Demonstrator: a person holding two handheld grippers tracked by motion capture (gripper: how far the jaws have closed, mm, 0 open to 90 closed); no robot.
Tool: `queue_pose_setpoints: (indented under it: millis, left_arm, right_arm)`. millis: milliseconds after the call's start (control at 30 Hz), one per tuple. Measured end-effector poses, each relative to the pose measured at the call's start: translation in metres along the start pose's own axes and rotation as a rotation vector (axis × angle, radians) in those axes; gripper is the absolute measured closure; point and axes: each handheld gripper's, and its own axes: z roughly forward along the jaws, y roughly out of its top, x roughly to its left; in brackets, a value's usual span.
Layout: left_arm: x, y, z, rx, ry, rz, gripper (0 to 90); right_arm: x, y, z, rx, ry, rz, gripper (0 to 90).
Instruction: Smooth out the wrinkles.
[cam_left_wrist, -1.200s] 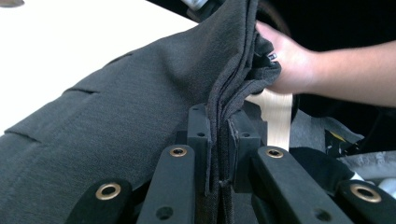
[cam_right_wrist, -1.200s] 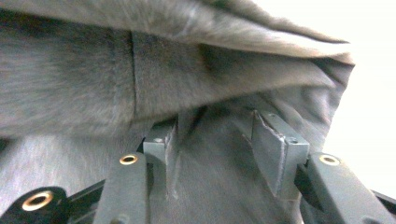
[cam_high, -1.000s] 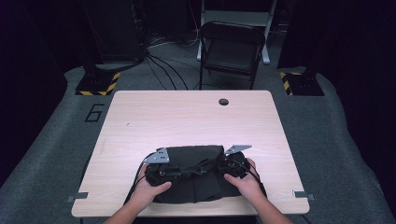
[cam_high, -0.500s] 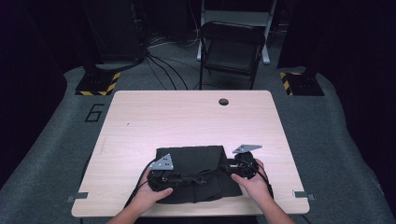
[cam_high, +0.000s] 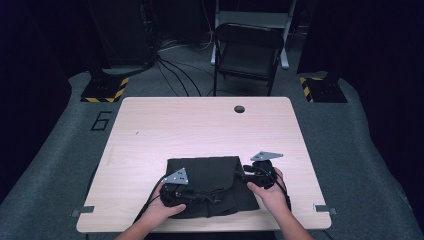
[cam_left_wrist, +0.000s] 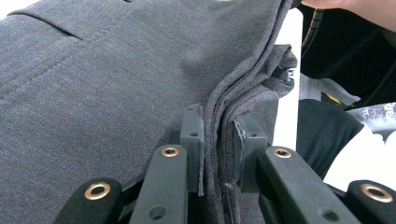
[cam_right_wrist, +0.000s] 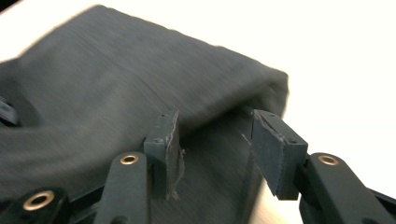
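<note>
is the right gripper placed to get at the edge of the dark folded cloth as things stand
Probably yes. The right gripper has its jaws apart, with the edge of the folded cloth already lying between them and nothing in the way; the pads do not look pressed on it yet.

One marking is legible: a large dark numeral "6" (cam_high: 101, 120) on the grey floor mat (cam_high: 60, 150), at about 9 o'clock from the table's (cam_high: 200, 125) far left corner. In the left gripper view, partial white lettering "re" (cam_left_wrist: 379, 111) stands on a dark surface at 3 o'clock; the rest is unreadable.
</note>
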Motion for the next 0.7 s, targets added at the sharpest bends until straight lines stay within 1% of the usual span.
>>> queue_pose_setpoints:
  millis: [33,67,100,133,167,200,233,267,333,367,400,433,500,533,567,600,633,700]
  left_arm:
    - [0.0,0.0,0.0,-0.003,0.005,-0.001,76.0]
    - [0.0,0.0,0.0,0.001,0.0,0.0,75.3]
    - [0.0,0.0,0.0,0.005,-0.005,-0.002,74.4]
    - [0.0,0.0,0.0,0.007,-0.003,0.001,73.1]
    - [0.0,0.0,0.0,0.003,0.001,-0.003,71.4]
    - [-0.001,0.0,-0.002,0.002,-0.002,-0.006,69.3]
    - [-0.001,0.001,-0.003,-0.006,0.001,-0.008,66.9]
    - [0.0,0.001,-0.005,-0.007,0.0,-0.01,64.5]
    - [0.001,0.002,-0.009,-0.006,0.007,-0.007,61.0]
    - [0.002,0.002,-0.01,-0.005,0.01,-0.01,59.3]
    - [0.002,0.003,-0.013,-0.002,0.001,-0.018,58.1]
    - [0.003,0.003,-0.014,-0.004,-0.001,-0.014,56.7]
    - [0.002,0.005,-0.017,-0.007,-0.006,-0.019,54.1]
    - [0.002,0.006,-0.019,-0.01,-0.007,-0.015,53.0]
    - [0.001,0.007,-0.021,-0.022,-0.017,-0.021,50.8]
    - [0.0,0.008,-0.024,-0.036,-0.017,-0.024,49.4]
    - [0.0,0.01,-0.026,-0.048,-0.011,-0.02,49.0]
    - [0.0,0.012,-0.031,-0.064,-0.002,-0.019,47.6]
  right_arm:
    - [0.004,0.003,0.001,-0.008,0.007,-0.007,51.3]
    - [0.007,0.005,0.003,-0.018,0.013,-0.021,50.8]
    - [0.012,0.008,0.004,-0.026,0.023,-0.02,50.2]
    - [0.015,0.01,0.006,-0.038,0.04,-0.03,49.5]
    - [0.02,0.011,0.007,-0.04,0.055,-0.029,49.0]
    - [0.024,0.012,0.01,-0.044,0.075,-0.042,48.9]
    - [0.028,0.012,0.012,-0.038,0.096,-0.059,48.3]
    - [0.032,0.012,0.014,-0.027,0.107,-0.082,47.9]
    - [0.039,0.01,0.018,-0.001,0.1,-0.128,47.4]
    - [0.041,0.009,0.019,0.011,0.104,-0.131,47.4]
    - [0.04,0.008,0.02,0.013,0.108,-0.14,47.4]
    - [0.039,0.007,0.02,0.013,0.114,-0.137,47.4]
    - [0.038,0.006,0.02,0.017,0.118,-0.128,47.4]
    - [0.037,0.005,0.02,0.021,0.12,-0.134,47.4]
    - [0.036,0.005,0.02,0.021,0.12,-0.14,47.4]
    - [0.036,0.004,0.019,0.027,0.123,-0.134,47.4]
    - [0.036,0.003,0.02,0.031,0.127,-0.139,47.4]
    - [0.036,0.002,0.021,0.039,0.12,-0.153,47.5]
